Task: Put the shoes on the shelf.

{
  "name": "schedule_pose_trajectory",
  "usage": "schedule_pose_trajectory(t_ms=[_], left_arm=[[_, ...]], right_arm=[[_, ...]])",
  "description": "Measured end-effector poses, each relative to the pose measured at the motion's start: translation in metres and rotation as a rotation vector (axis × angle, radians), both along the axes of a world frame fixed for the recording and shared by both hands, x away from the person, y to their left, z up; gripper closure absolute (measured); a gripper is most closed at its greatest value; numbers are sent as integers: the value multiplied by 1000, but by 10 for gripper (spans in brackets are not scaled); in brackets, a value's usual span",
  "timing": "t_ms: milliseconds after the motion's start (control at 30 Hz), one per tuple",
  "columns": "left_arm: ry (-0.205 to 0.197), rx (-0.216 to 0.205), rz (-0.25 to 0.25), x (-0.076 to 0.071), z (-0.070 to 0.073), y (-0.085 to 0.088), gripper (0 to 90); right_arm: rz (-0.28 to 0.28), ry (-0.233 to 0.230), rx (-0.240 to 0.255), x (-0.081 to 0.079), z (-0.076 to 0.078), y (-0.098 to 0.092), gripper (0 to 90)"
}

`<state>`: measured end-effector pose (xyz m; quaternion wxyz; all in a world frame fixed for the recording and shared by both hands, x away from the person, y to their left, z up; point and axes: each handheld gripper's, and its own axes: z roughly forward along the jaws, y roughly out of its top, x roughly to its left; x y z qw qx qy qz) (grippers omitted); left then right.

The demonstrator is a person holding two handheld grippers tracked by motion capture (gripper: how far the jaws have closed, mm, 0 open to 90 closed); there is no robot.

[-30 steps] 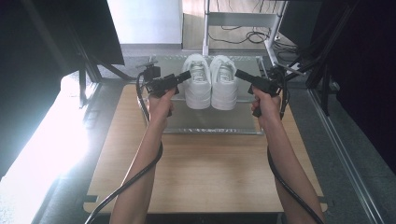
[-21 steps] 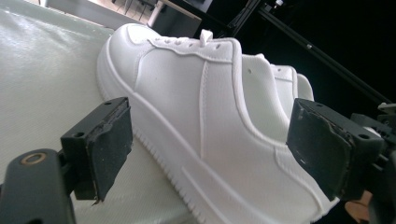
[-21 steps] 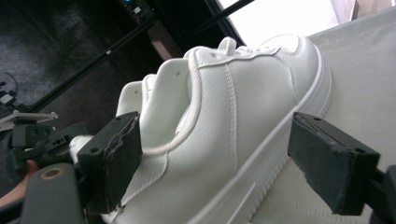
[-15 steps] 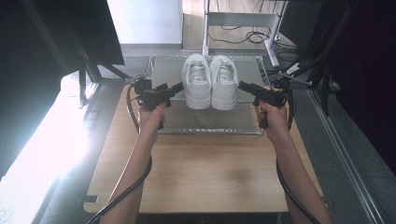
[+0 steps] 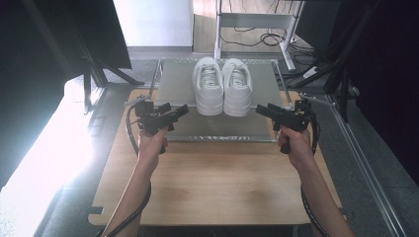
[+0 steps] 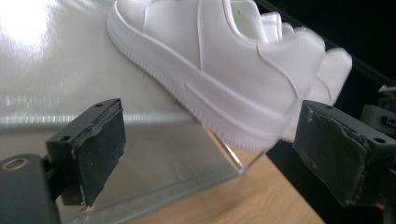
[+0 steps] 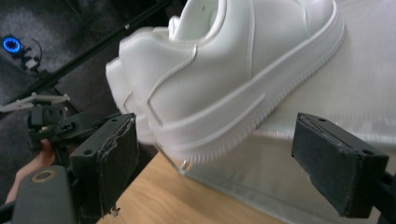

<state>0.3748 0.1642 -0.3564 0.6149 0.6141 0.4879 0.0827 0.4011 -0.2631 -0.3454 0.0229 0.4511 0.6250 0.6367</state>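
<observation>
Both grippers are drawn back from the pair of white shoes [image 5: 222, 86] toward the near side of the bench [image 5: 212, 182]. A second ago, the left gripper [image 5: 180, 109] and the right gripper [image 5: 261, 108] were held close against the shoes' outer sides; now each is seen at a near corner of the metal tray [image 5: 217, 129], apart from the shoes. The jaws of both grippers have been opening, and nothing is held between them.
</observation>
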Motion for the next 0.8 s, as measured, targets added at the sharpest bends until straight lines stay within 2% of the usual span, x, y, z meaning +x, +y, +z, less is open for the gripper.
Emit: schedule_pose_trajectory(t_ms=[333, 500, 800], left_arm=[[-3, 50, -23, -27, -18, 2, 39], [5, 83, -35, -40, -32, 4, 22], [24, 130, -25, -59, -52, 17, 14]], right_arm=[[34, 2, -52, -20, -23, -8, 146], [31, 9, -96, -30, -35, -16, 142], [19, 19, -171, -52, -56, -37, 137]])
